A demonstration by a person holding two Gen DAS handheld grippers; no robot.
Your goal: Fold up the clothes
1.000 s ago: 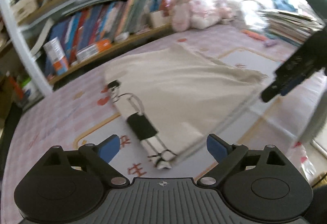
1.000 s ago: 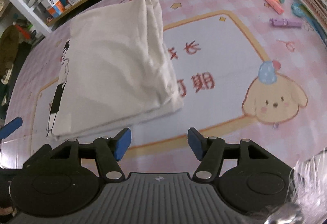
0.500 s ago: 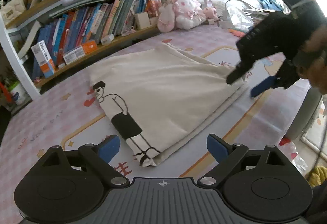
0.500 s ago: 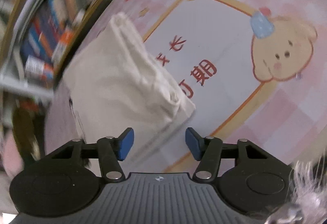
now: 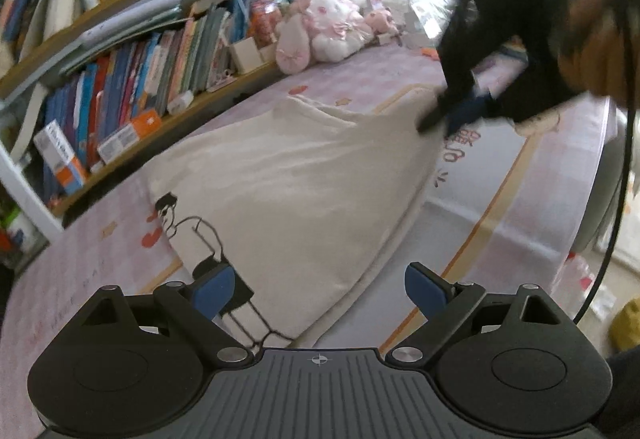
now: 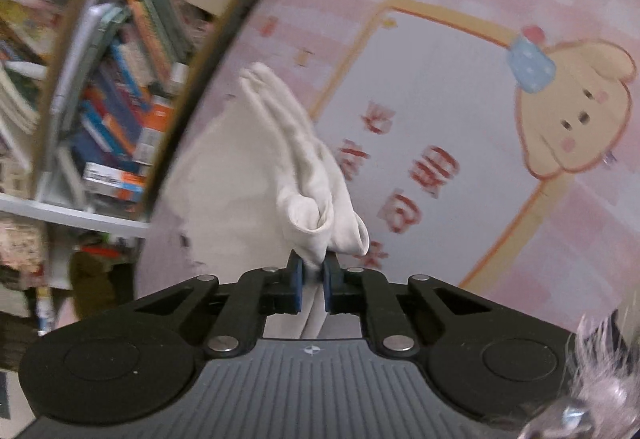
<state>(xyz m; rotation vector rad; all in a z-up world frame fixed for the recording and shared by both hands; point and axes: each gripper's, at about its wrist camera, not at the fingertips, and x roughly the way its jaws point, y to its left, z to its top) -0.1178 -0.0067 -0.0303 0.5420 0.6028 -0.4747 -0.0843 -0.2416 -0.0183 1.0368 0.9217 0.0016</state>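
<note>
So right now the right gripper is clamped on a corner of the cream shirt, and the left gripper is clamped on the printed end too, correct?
Not quite. The right gripper is clamped on a corner of the cream shirt, its jaws having just closed on the cloth. But the left gripper is open, hovering over the printed end with nothing pinched; the left wrist view shows this.

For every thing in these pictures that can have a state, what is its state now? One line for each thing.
White garment: folded flat on the mat, one corner bunched and pinched.
Right gripper: just closed, shut on that corner.
Left gripper: open, holds nothing, above the printed end of the garment.
Pink mat: spread flat under the garment.
</note>
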